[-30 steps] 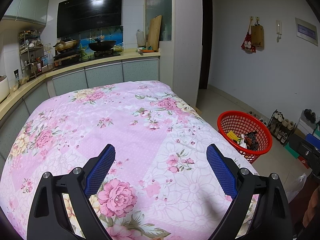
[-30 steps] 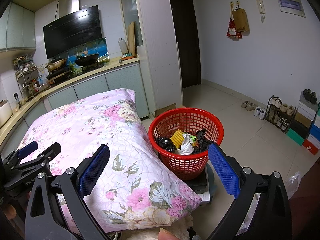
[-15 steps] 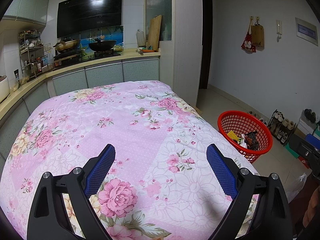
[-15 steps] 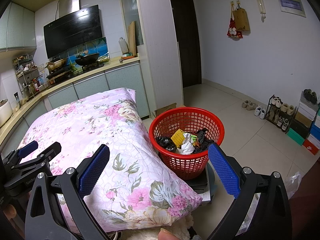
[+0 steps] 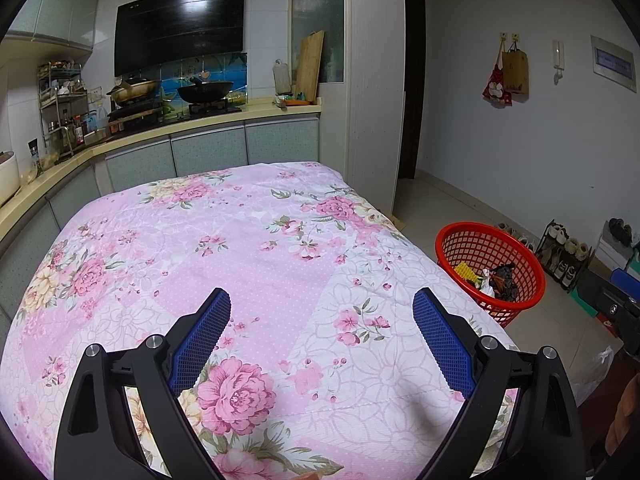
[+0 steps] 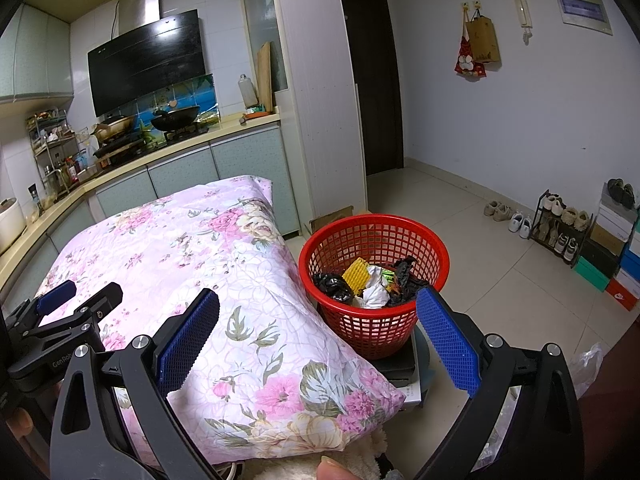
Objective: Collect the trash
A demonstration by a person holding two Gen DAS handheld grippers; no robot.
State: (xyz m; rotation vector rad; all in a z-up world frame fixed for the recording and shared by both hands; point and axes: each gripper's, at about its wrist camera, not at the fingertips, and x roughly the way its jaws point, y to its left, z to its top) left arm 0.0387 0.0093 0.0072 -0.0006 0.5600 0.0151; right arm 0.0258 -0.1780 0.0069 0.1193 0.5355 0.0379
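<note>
Two grippers: both in view, both empty
Left gripper (image 5: 322, 336): jaws wide apart; nothing between the blue pads (image 5: 200, 340); hovers over the near part of the pink floral quilt (image 5: 256, 248); also seen from the right wrist view at far left (image 6: 78, 300), low over the quilt
Right gripper (image 6: 318, 338): jaws wide apart, nothing held; left pad over the quilt's corner, right pad (image 6: 448, 342) in front of the basket's near right rim
Red basket (image 6: 374, 320): plastic mesh, upright, on a dark flat item on the floor, just beside the quilt's right edge; from the left wrist view it sits off the quilt's right side (image 5: 516, 254)
Trash (image 6: 368, 282): inside the basket; black plastic bag at left, yellow ribbed piece (image 6: 357, 274), crumpled white paper in the middle, dark scrap at right; fills the lower part only; partly visible from the left view (image 5: 490, 278)
Quilt surface: bare where visible; flowers and leaves print only
Kitchen bench (image 5: 208, 122): behind the quilt, well apart from both grippers; carries a black wok (image 5: 205, 91) and a second pan on a stove; black range hood above
Cutting board (image 5: 309, 66): upright, leaning on the wall at the bench's right end
Shoe rack (image 6: 558, 228): against the right wall, well apart from the basket; shoe boxes stacked just beside it
Person: a fingertip (image 6: 334, 468) at the bottom edge of the right wrist view
</note>
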